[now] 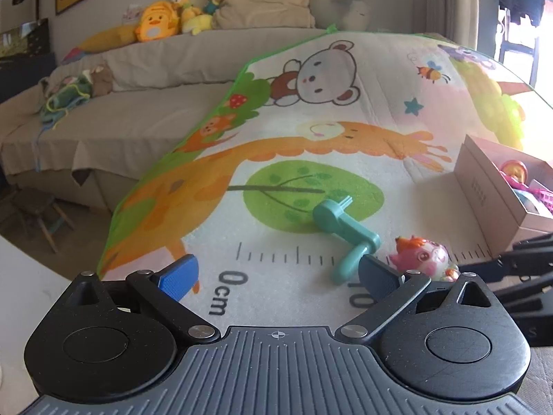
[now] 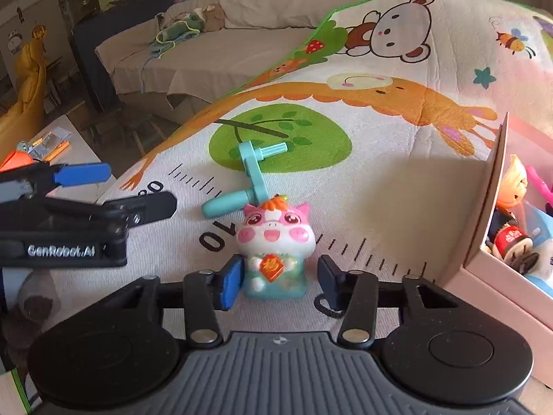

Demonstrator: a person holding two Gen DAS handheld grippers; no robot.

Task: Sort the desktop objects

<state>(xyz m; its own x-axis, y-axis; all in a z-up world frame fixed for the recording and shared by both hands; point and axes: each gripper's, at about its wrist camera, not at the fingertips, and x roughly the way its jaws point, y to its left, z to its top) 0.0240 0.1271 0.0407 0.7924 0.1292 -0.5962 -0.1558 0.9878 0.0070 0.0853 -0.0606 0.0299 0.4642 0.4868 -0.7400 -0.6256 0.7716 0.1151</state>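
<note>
A pink pig figurine point(image 2: 274, 238) with a teal base stands upright on the cartoon mat point(image 2: 380, 180). My right gripper point(image 2: 280, 282) straddles its base. The blue left pad point(image 2: 231, 285) touches the base, while the right pad point(image 2: 328, 278) stands a small gap away. A teal crank handle point(image 2: 250, 180) lies just beyond the pig. My left gripper point(image 1: 278, 278) is open and empty, low over the mat, with the crank handle point(image 1: 342, 230) just ahead by its right finger. The pig point(image 1: 423, 254) shows to its right.
An open pink box point(image 2: 494, 207) holding several toys stands at the right, seen also as the box point(image 1: 484, 190) in the left wrist view. The left gripper point(image 2: 128, 190) reaches in from the left. A sofa with plush toys point(image 1: 155, 24) lies beyond the mat's green edge.
</note>
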